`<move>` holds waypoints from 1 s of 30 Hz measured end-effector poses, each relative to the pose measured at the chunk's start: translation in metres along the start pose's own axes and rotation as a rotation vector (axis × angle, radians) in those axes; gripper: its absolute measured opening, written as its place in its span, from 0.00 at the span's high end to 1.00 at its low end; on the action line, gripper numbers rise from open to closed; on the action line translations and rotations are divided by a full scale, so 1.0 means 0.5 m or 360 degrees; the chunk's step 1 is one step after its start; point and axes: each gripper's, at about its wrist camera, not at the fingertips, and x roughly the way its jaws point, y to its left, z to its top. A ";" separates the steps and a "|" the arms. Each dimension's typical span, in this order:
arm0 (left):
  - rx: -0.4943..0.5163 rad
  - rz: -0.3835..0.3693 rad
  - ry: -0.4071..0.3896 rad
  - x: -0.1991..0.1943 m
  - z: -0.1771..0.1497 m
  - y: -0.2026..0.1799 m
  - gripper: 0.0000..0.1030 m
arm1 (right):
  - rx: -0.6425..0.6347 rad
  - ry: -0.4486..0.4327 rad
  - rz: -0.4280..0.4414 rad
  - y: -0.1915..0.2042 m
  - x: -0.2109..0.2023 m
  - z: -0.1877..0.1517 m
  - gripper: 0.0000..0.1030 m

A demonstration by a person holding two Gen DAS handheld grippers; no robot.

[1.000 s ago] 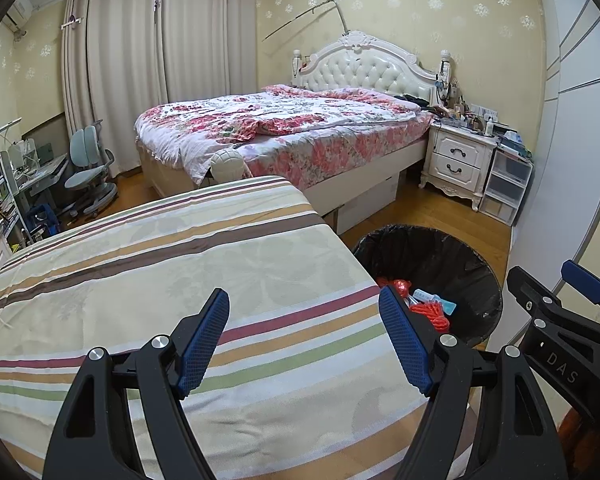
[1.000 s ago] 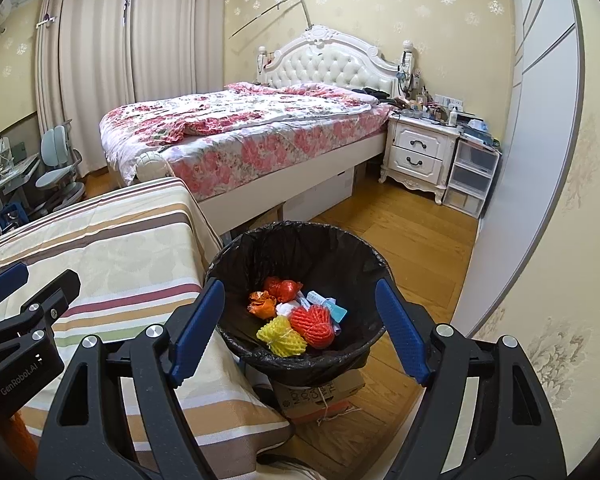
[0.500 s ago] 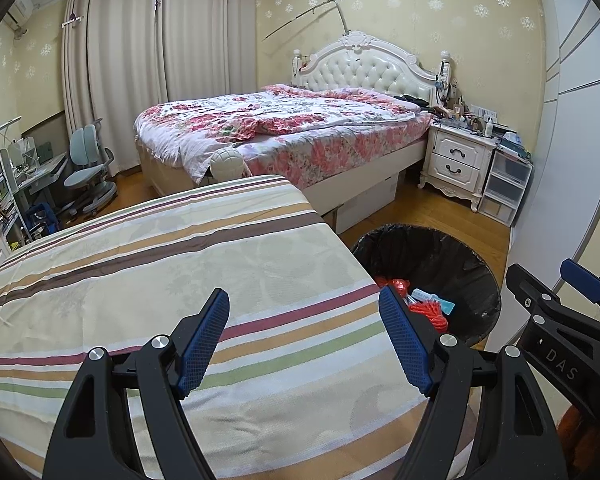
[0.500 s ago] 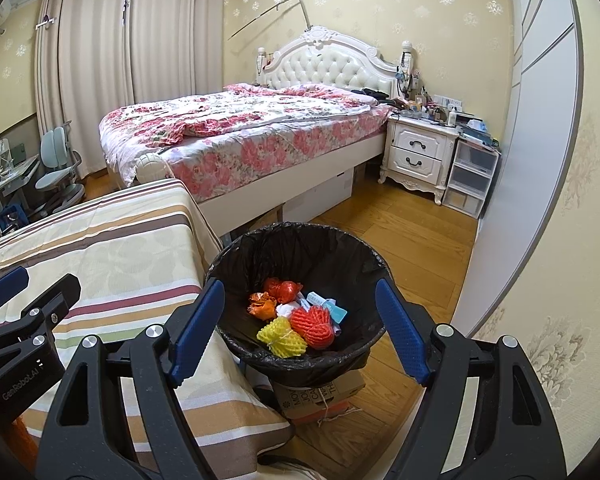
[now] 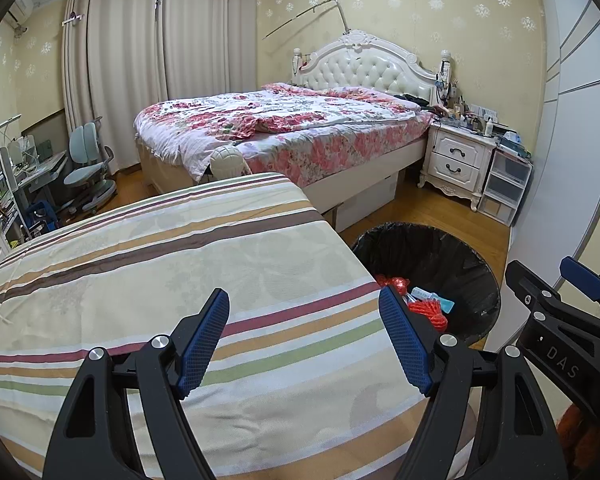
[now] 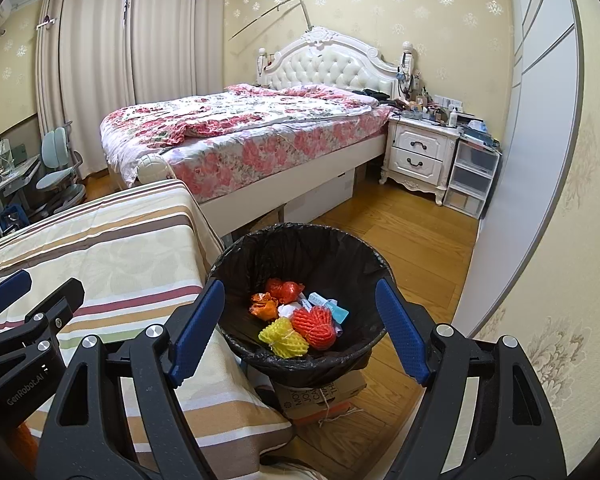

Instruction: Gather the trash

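Observation:
A black-lined trash bin [image 6: 300, 240] stands on a cardboard box beside the striped table; it also shows in the left wrist view [image 5: 428, 248]. In it lie a red foam net [image 6: 314, 322], a yellow foam net [image 6: 283, 336], orange wrappers [image 6: 264, 306] and a blue-white packet [image 6: 332, 310]. My right gripper [image 6: 300, 320] is open and empty, just in front of and above the bin. My left gripper [image 5: 304, 332] is open and empty above the striped tablecloth [image 5: 160, 264]. I see no trash on the cloth.
A floral bed [image 5: 284, 128] stands beyond the table, with a white nightstand [image 5: 456, 160] and plastic drawers [image 5: 504, 188] to its right. A white wardrobe door [image 6: 512, 160] is close on the right. A desk and blue chair [image 5: 86, 168] stand at the far left. The floor is wood.
Almost nothing has changed. Both grippers stay open and hold their places, with only a slight drift of the view.

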 end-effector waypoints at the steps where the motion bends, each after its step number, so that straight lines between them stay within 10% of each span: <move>1: 0.0000 0.0001 -0.0001 0.000 0.000 0.001 0.27 | 0.0001 0.0003 0.0000 0.000 0.000 -0.001 0.26; 30: -0.0002 0.0002 0.0004 -0.003 -0.005 -0.007 0.27 | 0.0002 0.0005 0.0001 0.001 0.001 -0.002 0.26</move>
